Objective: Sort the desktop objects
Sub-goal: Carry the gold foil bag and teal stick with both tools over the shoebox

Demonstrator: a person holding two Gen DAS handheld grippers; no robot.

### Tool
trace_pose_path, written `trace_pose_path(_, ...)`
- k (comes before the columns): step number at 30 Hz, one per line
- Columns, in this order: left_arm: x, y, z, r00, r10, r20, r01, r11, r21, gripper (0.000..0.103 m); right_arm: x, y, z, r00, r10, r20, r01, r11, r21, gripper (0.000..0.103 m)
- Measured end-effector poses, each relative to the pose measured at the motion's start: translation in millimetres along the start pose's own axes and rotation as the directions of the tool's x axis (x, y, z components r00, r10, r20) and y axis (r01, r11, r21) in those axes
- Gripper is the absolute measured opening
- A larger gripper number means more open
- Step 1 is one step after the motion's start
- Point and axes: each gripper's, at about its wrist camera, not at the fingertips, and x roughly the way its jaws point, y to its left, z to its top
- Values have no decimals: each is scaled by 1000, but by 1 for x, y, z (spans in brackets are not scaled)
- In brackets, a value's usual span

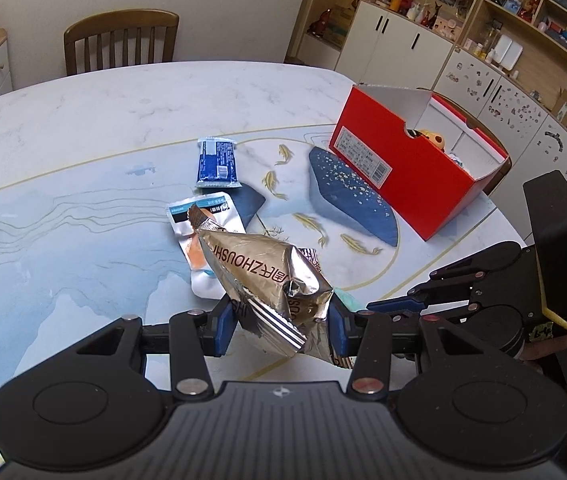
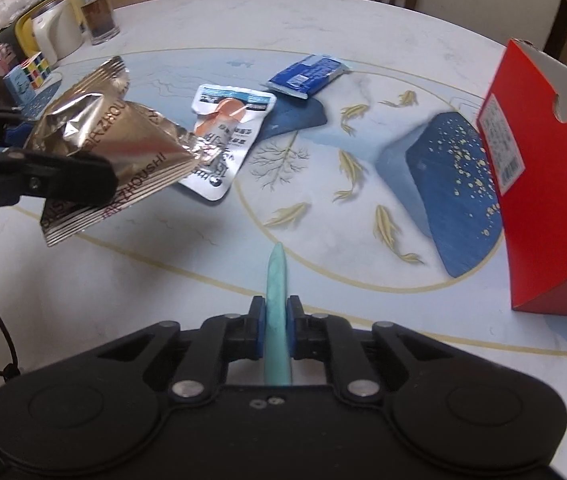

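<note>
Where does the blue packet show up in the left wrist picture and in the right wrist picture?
Left wrist view: the blue packet lies flat on the table, left of centre, beyond the white pouch.
Right wrist view: the blue packet lies upper centre, right of the white pouch.
Shared landmark: the red box, to the right in both.

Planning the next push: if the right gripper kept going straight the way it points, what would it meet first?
Probably bare table. The right gripper, shut on a teal strip, angles down at open tabletop; the red box sits off right.
</note>
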Motion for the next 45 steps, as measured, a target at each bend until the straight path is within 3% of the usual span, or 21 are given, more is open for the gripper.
trace_pose_path(10, 0, -19, 20, 998, -50, 28, 49, 997, 52, 45, -42, -21, 6, 997, -12, 72, 9, 999, 47, 10)
trace_pose_path(25, 20, -96, 69, 985, -162, 66, 150, 977, 153, 45, -118, -96, 4, 984, -53, 173, 30, 991, 133, 10)
trace_pose_path(45, 71, -181, 124, 979, -190, 69, 173, 965, 194, 45, -152, -220, 1, 967, -97, 237, 49, 979, 200, 10)
